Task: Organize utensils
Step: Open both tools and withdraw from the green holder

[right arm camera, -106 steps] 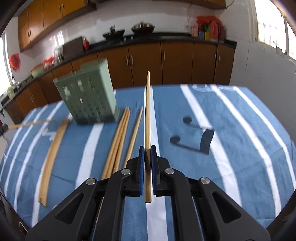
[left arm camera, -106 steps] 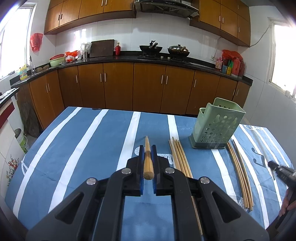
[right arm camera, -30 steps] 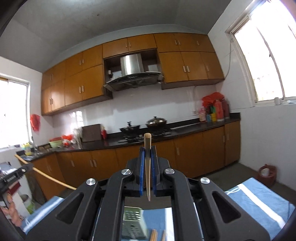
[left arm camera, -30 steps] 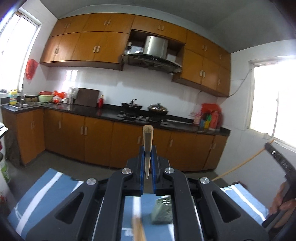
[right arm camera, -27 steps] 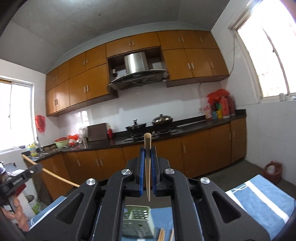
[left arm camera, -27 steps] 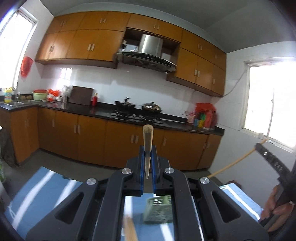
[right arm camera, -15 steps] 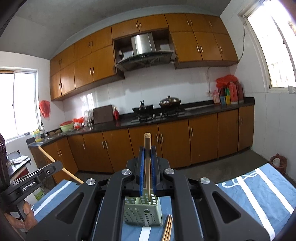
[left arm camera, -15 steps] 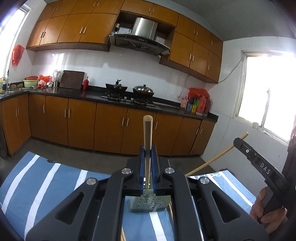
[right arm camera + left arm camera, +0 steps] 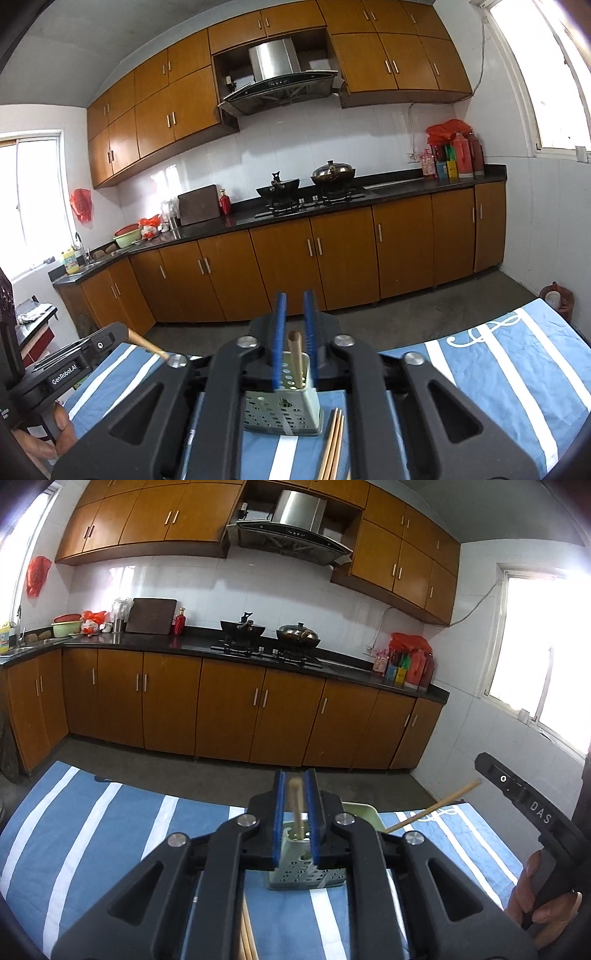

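A green perforated utensil holder [image 9: 306, 871] stands on the blue striped tablecloth [image 9: 92, 834]; it also shows in the right wrist view [image 9: 284, 410]. My left gripper [image 9: 295, 794] is open above it, and a wooden chopstick [image 9: 297, 805] stands loose between the pads, its lower end in the holder. My right gripper [image 9: 293, 317] is open too, with a chopstick [image 9: 295, 354] standing in the holder between its pads. Each gripper appears at the edge of the other's view.
Loose chopsticks [image 9: 332, 443] lie on the cloth right of the holder, more [image 9: 245, 938] lie under my left gripper. Brown kitchen cabinets [image 9: 229, 712] and a black counter with pans stand behind the table.
Both grippers have tilted down over the holder and opened. The chopsticks that they held have dropped lower, into the holder.
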`<state>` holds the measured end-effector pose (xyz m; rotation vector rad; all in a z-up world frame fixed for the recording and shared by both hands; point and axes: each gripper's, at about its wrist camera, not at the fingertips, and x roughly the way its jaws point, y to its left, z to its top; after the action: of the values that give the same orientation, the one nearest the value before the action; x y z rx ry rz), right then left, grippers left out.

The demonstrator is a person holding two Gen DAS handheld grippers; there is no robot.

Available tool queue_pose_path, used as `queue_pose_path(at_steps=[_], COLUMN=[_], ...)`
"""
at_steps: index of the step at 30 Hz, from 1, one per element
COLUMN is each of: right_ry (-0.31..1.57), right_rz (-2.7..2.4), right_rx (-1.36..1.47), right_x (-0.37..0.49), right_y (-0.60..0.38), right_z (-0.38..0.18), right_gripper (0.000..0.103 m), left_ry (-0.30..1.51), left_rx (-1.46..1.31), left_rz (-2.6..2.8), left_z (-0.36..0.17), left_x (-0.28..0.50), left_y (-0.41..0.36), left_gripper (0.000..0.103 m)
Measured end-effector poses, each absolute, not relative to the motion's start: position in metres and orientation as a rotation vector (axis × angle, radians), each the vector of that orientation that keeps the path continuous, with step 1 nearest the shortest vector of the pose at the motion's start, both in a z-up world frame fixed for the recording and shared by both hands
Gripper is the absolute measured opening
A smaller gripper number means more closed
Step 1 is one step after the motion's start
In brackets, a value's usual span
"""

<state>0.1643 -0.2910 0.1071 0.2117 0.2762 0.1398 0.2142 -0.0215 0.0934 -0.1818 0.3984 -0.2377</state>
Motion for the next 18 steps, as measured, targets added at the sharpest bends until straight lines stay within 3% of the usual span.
queue_pose_path(at_steps=[2, 10, 18], right_ry=[0.265, 0.328, 0.728], right_rz=[0.131, 0.053, 0.01], right_rx=[0.22, 0.252, 0.281], right_x=[0.159, 0.132, 0.138], right_y=[-0.295, -0.322, -0.328], right_z=[0.11, 0.083, -0.039], right_gripper=[0.03, 0.03, 0.03], left_ry=[0.39, 0.394, 0.602], left_rx=[-0.192, -0.199, -0.107], left_rz=[-0.231, -0.181, -0.105], left_z=[0.095, 0.085, 0.0], left_x=[0.211, 0.177, 0.161], left_y=[-0.016, 0.016, 0.032], left_gripper=[0.02, 0.032, 0.033])
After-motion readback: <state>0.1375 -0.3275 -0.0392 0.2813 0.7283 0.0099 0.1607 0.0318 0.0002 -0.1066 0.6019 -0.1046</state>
